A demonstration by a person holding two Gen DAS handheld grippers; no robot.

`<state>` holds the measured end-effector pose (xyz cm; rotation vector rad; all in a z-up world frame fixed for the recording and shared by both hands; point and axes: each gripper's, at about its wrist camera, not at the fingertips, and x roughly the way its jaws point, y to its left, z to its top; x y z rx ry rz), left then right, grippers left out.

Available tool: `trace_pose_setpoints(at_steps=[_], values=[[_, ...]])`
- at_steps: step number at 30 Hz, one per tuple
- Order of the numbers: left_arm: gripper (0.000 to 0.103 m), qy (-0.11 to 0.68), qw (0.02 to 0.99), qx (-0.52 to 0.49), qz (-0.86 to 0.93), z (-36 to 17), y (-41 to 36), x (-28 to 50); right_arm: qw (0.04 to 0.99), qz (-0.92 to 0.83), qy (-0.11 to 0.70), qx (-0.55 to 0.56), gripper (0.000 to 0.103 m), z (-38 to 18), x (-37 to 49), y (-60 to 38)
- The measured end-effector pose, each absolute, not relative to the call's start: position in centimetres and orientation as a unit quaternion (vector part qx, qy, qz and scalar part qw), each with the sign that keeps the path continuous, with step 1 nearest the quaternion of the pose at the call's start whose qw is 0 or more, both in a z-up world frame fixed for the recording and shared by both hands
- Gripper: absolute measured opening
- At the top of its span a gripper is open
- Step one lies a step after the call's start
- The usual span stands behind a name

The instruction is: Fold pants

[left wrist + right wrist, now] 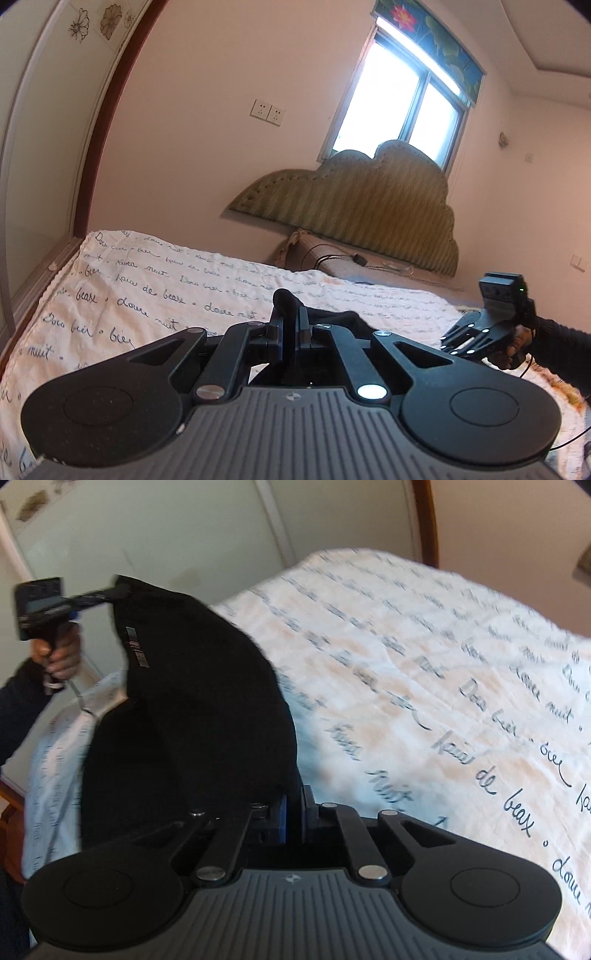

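Note:
Black pants [192, 701] hang stretched in the air between my two grippers, above the bed. My right gripper [294, 794] is shut on one end of the pants. My left gripper [291, 314] is shut on the other end, where a fold of black cloth [286, 299] sticks up between its fingers. In the right wrist view the left gripper [110, 592] is up at the left, pinching the pants' top edge. In the left wrist view the right gripper [476, 332] is at the right, its jaws hidden.
The bed is covered by a white sheet with handwriting print [424, 664]. A padded headboard [354, 206] stands against the wall under a window [399, 107]. A wardrobe door [147, 528] stands beside the bed. A rolled mat [332, 258] lies by the headboard.

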<state>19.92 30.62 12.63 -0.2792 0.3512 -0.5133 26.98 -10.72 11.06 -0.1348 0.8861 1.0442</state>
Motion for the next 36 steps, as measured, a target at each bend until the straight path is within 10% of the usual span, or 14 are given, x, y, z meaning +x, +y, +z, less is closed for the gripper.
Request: trace_pose_setpoints(at_steps=[12,17,22,36], values=[[0.023,0.29,0.902,-0.252,-0.198,4.4,33.2,11.0,0.74,0.481,0.47,-0.003,0.007,5.3,14.7,-10.4],[0.066,0.314,0.89,-0.285,-0.167,4.4,34.4,9.0,0.752,0.467,0.465,0.022,0.007,4.6,14.7,-10.1],[0.081,0.311,0.856,-0.384,-0.151,5.0,35.1,6.4,0.756,0.466,0.459,0.026,0.007,4.4,14.6,-10.1],[0.079,0.337,0.762,-0.553,0.001,1.7,34.3,6.9,0.763,0.461,0.451,0.042,0.007,4.8,14.8,-10.5]])
